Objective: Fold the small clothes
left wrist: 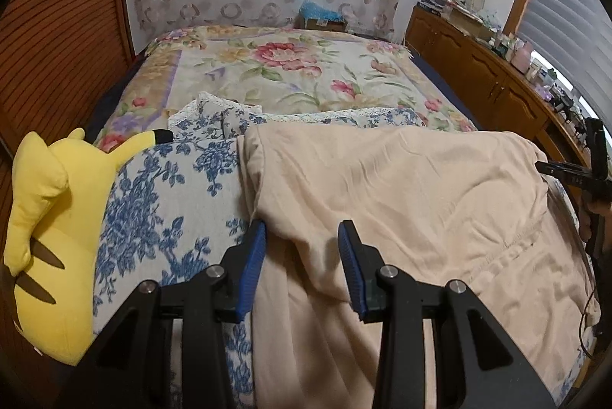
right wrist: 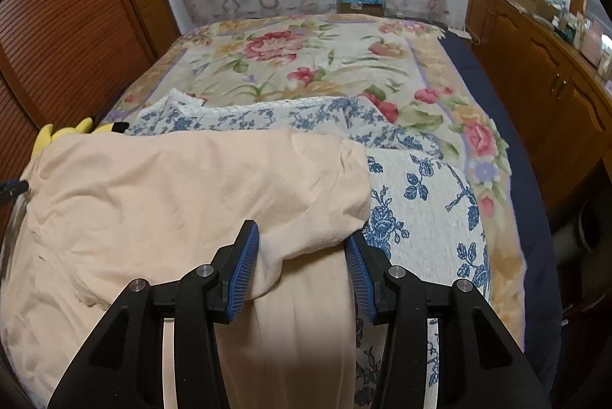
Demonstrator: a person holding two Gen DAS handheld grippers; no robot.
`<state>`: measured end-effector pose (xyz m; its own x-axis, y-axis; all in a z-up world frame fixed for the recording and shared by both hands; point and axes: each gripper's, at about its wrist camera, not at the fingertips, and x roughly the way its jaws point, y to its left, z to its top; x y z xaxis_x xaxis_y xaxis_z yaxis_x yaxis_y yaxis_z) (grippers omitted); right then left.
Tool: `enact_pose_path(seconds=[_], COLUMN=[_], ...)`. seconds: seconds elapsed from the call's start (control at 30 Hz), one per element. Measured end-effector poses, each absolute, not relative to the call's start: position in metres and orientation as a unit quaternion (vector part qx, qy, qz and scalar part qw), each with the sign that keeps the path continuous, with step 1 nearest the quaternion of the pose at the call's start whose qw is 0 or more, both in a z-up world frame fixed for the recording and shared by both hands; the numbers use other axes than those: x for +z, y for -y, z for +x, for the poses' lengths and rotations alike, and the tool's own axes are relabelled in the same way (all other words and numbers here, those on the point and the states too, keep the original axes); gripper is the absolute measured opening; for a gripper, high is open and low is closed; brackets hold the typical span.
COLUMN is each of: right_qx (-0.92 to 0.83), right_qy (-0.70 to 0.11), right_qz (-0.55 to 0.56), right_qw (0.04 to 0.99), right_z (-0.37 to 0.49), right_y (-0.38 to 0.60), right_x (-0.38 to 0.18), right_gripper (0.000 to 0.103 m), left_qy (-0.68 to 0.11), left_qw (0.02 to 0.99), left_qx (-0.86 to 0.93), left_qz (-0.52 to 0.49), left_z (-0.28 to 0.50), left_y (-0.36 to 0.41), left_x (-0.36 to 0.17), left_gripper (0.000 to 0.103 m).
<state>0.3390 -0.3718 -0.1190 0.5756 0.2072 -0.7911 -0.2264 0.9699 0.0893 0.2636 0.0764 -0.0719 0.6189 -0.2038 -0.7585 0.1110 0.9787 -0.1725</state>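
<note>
A beige garment [left wrist: 401, 202] lies spread over a blue-and-white floral cushion [left wrist: 164, 202] on the bed. My left gripper [left wrist: 302, 256] is open, its blue-padded fingers straddling the garment's left part. In the right wrist view the same garment [right wrist: 172, 191] shows, and my right gripper [right wrist: 302, 263] is open with its fingers on either side of the garment's right sleeve fold. The right gripper also shows at the far right of the left wrist view [left wrist: 573, 172].
A yellow plush toy [left wrist: 49, 218] lies at the left by the wooden slatted wall. A floral bedspread [left wrist: 290, 68] covers the bed beyond. A wooden cabinet [left wrist: 497, 72] with clutter on top runs along the right. A patterned curtain hangs behind.
</note>
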Motion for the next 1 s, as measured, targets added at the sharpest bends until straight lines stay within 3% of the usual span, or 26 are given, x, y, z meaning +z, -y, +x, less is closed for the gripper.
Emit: enact_pose_path(seconds=[0.07,0.13,0.17,0.3,1.0], right_qx=[0.119,0.115,0.112,0.121,0.14], right_qy=[-0.444,-0.441,-0.439,-0.424,-0.326], right_qz=[-0.019,-0.03,-0.037,-0.056,-0.03], right_qw=[0.888,0.89,0.891,0.896,0.934], right_z=[0.34,0.341,0.341,0.34,0.315], right_y=[0.369,0.368,0.367,0.363,0.374], right_x=[-0.119,-0.12,-0.12,-0.117,-0.033], right_gripper=[0.045,0.035,0.028,0.007,0.002], left_qy=[-0.428,-0.426,-0.423,-0.409,-0.305], left_qw=[0.897,0.899,0.9,0.907,0.947], left_qx=[-0.096,-0.098,-0.098,-0.1,-0.097], left_qz=[-0.051,-0.032,-0.022,-0.005,-0.026], left_z=[0.268,0.269,0.269,0.269,0.234], left_y=[-0.074,-0.068,-0.065,-0.059,-0.068], left_x=[-0.074,-0.075,-0.074,-0.069,0.009], left_gripper=[0.029,0.019,0.007,0.0,0.0])
